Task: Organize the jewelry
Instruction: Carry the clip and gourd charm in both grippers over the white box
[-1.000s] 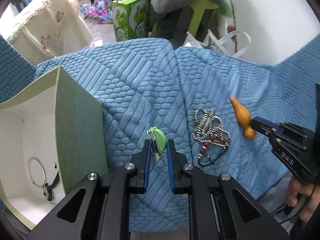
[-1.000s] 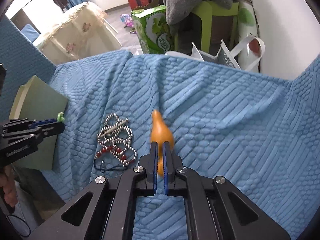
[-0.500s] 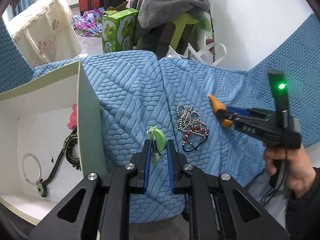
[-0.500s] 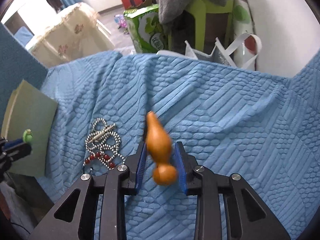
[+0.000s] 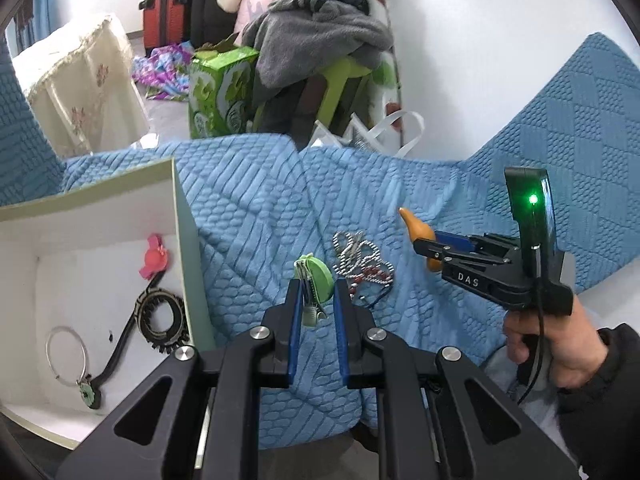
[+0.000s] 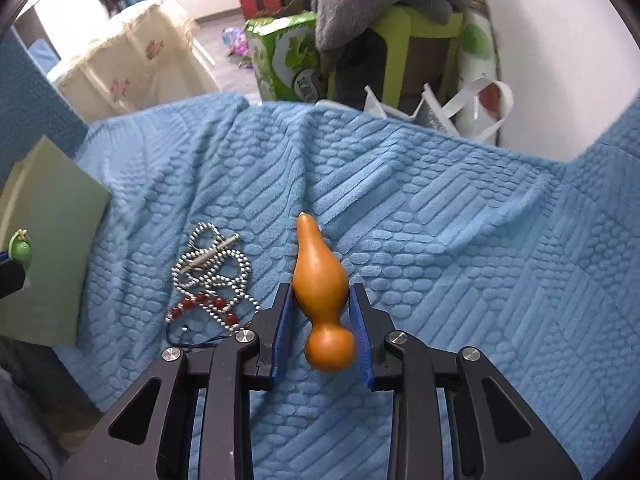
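My left gripper (image 5: 316,300) is shut on a green round charm with a metal clip (image 5: 314,280), held above the blue cover beside the open box (image 5: 182,216). The box holds a pink flower piece (image 5: 154,256), a dark bracelet (image 5: 160,316) and a silver hoop (image 5: 64,350). My right gripper (image 6: 320,312) is shut on an orange gourd pendant (image 6: 320,280), lifted off the cover; it also shows in the left wrist view (image 5: 420,232). A silver bead chain with red beads (image 6: 212,276) lies on the cover to its left.
The blue quilted sofa cover (image 6: 440,240) spans the whole work area. Behind its far edge stand a green carton (image 5: 220,92), a green stool piled with grey clothes (image 5: 320,40), and a white bag (image 6: 452,112). The box's green side (image 6: 48,240) is at left.
My right gripper took hold of the orange gourd and lifted it. My left gripper rose and pulled back with the green charm, bringing the box's inside into view.
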